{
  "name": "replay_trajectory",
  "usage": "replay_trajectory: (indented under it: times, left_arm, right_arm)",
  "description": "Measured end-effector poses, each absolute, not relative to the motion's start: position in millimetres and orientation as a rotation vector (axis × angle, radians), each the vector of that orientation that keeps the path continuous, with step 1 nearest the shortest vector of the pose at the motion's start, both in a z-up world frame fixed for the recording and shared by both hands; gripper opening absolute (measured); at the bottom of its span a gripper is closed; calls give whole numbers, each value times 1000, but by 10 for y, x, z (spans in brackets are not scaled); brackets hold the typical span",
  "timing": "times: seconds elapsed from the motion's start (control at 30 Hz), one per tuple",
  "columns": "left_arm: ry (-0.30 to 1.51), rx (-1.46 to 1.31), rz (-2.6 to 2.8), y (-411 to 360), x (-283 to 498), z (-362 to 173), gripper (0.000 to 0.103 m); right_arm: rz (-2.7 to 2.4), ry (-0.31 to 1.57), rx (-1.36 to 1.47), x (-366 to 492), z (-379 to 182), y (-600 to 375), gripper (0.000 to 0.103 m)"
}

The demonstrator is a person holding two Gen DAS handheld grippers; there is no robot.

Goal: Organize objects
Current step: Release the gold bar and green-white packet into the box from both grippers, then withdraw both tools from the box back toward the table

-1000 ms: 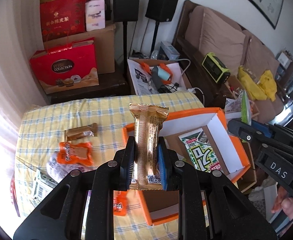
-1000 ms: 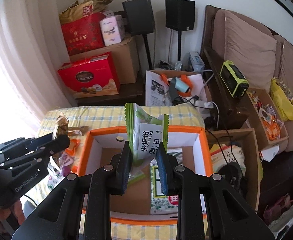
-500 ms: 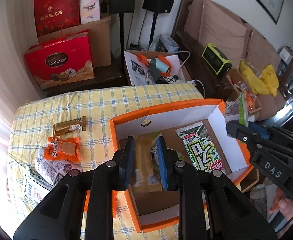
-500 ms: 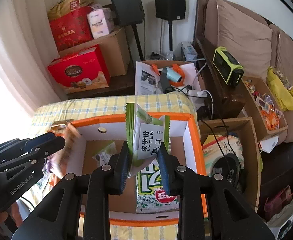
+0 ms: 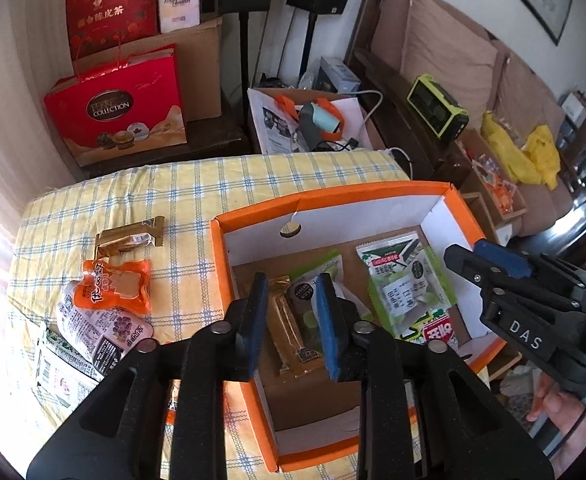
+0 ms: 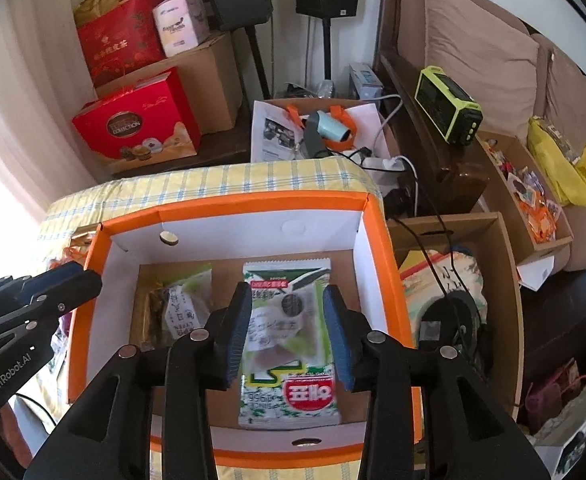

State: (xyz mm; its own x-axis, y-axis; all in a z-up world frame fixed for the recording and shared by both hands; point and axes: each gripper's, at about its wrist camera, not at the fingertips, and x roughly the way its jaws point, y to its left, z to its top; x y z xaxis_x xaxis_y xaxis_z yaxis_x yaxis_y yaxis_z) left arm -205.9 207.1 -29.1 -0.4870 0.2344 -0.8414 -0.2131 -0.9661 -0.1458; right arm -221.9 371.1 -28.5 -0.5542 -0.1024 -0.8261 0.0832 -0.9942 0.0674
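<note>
An orange-rimmed box [image 5: 333, 196] [image 6: 229, 206] sits on the checked tablecloth. My left gripper [image 5: 291, 314] is open and empty above the box's left part, over a gold snack bar [image 5: 293, 336] lying on the box floor beside a green packet [image 5: 313, 280]. My right gripper [image 6: 287, 330] is open and empty above a green-and-white packet [image 6: 277, 328] that lies on a large seaweed pack [image 6: 289, 396]. The gold bar [image 6: 151, 312] and the other green packet [image 6: 185, 300] also show in the right wrist view.
On the cloth left of the box lie a gold bar [image 5: 129, 236], an orange pouch [image 5: 117, 284], a pink-white pouch [image 5: 101, 332] and a green-white pack [image 5: 57, 368]. Red gift boxes [image 5: 121, 104], speakers and a sofa stand behind. An open cardboard box [image 6: 453, 280] stands right of the table.
My left gripper lowered the gold bar into the box and opened, leaving it there. My right gripper opened and released the green packet onto the seaweed pack.
</note>
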Motion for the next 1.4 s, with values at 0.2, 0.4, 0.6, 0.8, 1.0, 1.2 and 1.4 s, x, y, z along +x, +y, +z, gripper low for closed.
replay_trajectory:
  times: [0.2, 0.4, 0.6, 0.8, 1.0, 1.2, 1.4]
  left_arm:
    - [-41, -1363, 2577, 1982, -2027, -197, 61]
    - [-20, -1348, 2610, 1905, -2046, -140, 74]
    - [-65, -1328, 2625, 1789, -2037, -126, 87]
    - [-43, -1316, 2649, 1699, -2019, -116, 103]
    - [-80, -1305, 2666, 1551, -2008, -68, 103]
    - [-89, -1319, 2670, 1441, -1987, -58, 103]
    - [-95, -1329, 2695, 1261, -1957, -31, 103]
  right_arm:
    - [-2710, -16, 1395, -2199, -193, 3703, 75]
    - [-2727, -35, 1379, -2200, -125, 3711, 86]
    - [-2725, -45, 1371, -2194, -99, 3693, 103]
    - [-2713, -54, 1356, -2172, -48, 3603, 103]
    - [-2712, -41, 1325, -2142, 26, 3501, 103]
    - [-2710, -18, 1298, -2107, 92, 3374, 103]
    - [-2699, 7, 1284, -2083, 136, 3220, 103]
